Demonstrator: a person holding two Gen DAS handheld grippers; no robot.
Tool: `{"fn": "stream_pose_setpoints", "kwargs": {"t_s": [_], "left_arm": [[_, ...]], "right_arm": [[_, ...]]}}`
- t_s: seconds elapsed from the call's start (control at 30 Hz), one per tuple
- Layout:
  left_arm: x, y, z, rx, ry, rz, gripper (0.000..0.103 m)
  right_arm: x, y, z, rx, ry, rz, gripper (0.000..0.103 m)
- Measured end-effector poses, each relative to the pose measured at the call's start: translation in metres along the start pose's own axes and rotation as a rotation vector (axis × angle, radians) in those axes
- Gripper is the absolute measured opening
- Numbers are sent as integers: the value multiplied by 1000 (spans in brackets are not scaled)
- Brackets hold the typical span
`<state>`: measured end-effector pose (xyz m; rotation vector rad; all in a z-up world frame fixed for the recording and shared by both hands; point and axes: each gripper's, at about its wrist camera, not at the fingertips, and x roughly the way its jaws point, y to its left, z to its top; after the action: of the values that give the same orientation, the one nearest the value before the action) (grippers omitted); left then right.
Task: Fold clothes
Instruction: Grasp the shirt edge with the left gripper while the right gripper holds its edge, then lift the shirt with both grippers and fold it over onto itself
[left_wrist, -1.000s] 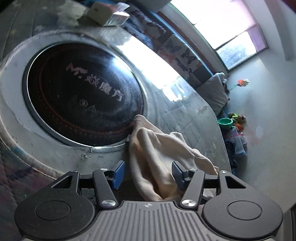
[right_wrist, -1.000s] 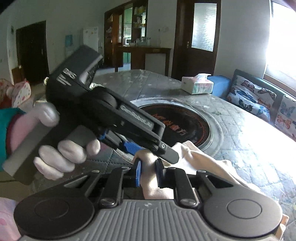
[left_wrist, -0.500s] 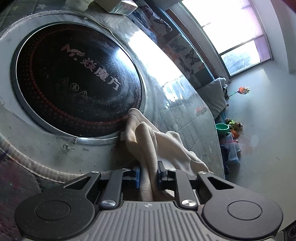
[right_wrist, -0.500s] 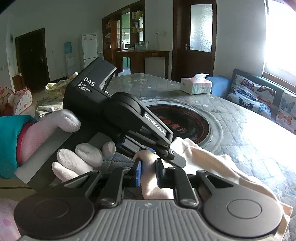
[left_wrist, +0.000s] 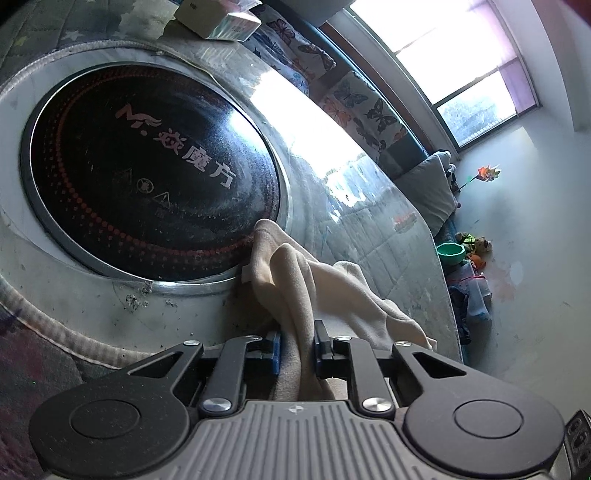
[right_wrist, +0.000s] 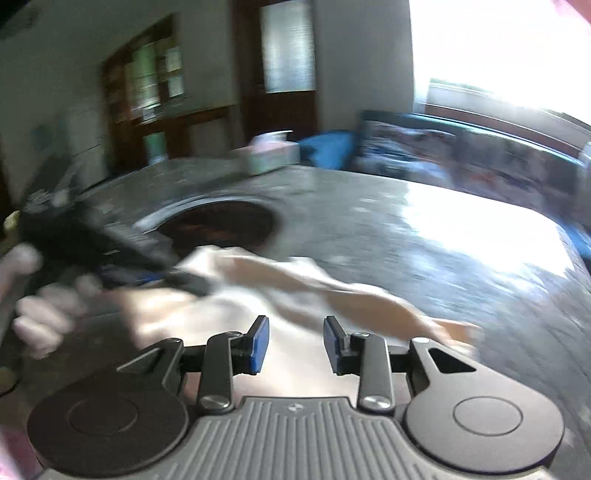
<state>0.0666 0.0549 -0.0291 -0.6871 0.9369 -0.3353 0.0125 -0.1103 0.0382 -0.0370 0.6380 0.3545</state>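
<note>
— Cloth, cream-coloured and rumpled, lay on the padded table beside the round black cooktop set into it, one corner lapping onto the metal rim of the cooktop. Who had hold of it?

— The left gripper did. Its jaws were clenched on a gathered fold of the cloth, the fabric bunched tight between the pads and running back under the tool.

— And the right gripper?

— Released. Its jaws were opening, with the blue pads standing apart. The pale cloth showed below and beyond them, but nothing was pinched between them. That view was smeared with motion blur, so fine detail was lost.

— Could the other tool be seen from there?

— Yes, at the left of the right wrist view: a gloved hand around the dark body of the left gripper, whose tip met the near end of the cloth. From that tip the fabric trailed off to the right across the tabletop.

— What else was on the table?

— A tissue box sat on the far side of the cooktop, well apart from the cloth. Beyond the table ran a bench with butterfly-print cushions under a bright window, and a green bowl sat on the floor among scattered toys.
</note>
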Motion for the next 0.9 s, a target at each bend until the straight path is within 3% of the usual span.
{"fn": "stream_pose_setpoints", "kwargs": {"t_s": [0.13, 0.3, 0.37, 0.6, 0.73, 0.9], "left_arm": [[0, -2, -2, 9, -3, 8, 18], [0, -5, -2, 17, -5, 20, 18], [1, -5, -4, 19, -6, 24, 18], [1, -12, -9, 28, -13, 40, 18], [2, -15, -11, 34, -17, 50, 18], [4, -16, -12, 38, -20, 60, 18]], "right_arm": [[-1, -40, -9, 100, 6, -83, 36], [5, -74, -19, 197, 13, -127, 39], [7, -82, -23, 226, 16, -124, 43], [16, -97, -31, 296, 8, -98, 44], [16, -95, -30, 293, 9, -79, 40], [16, -93, -29, 299, 9, -61, 21]]}}
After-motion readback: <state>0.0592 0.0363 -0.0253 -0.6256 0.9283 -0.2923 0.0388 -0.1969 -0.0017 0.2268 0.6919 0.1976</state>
